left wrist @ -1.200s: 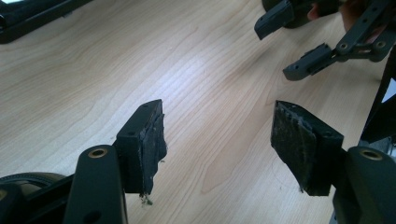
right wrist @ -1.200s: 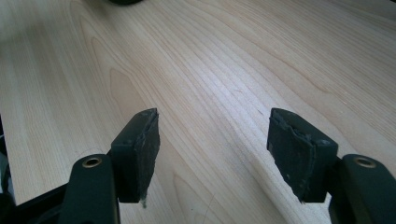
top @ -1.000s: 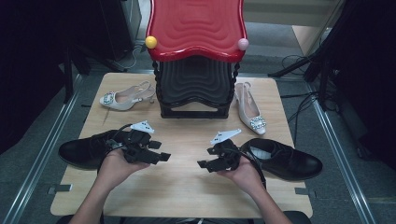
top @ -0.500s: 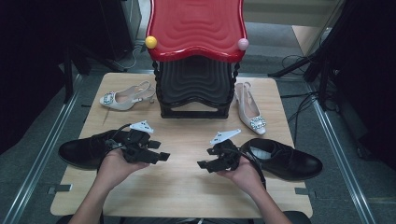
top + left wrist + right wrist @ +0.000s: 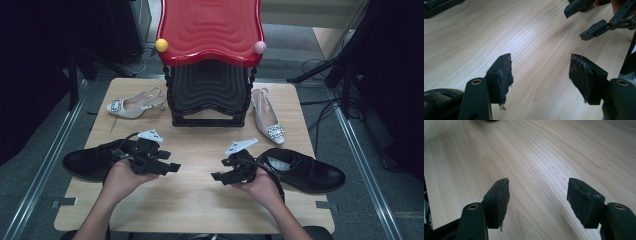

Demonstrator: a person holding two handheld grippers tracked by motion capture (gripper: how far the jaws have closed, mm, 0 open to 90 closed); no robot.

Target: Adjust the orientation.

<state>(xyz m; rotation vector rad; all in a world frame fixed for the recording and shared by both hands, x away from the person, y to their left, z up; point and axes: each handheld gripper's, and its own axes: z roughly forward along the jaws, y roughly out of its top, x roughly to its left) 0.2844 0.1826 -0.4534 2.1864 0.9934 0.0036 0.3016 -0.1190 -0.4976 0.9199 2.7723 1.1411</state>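
Left claw [image 5: 172, 167] and right claw [image 5: 216, 176] gape empty over bare table [image 5: 200, 205] — black shoes [image 5: 305, 170] flank them; tips well apart.

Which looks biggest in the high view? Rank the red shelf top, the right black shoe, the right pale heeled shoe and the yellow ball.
1. Red shelf top, nearer the camera, so partly unsure.
2. Right black shoe.
3. Right pale heeled shoe.
4. Yellow ball.

No text, label, brand, number or sign can be read on the shoes, the rack, the grippers or the table.
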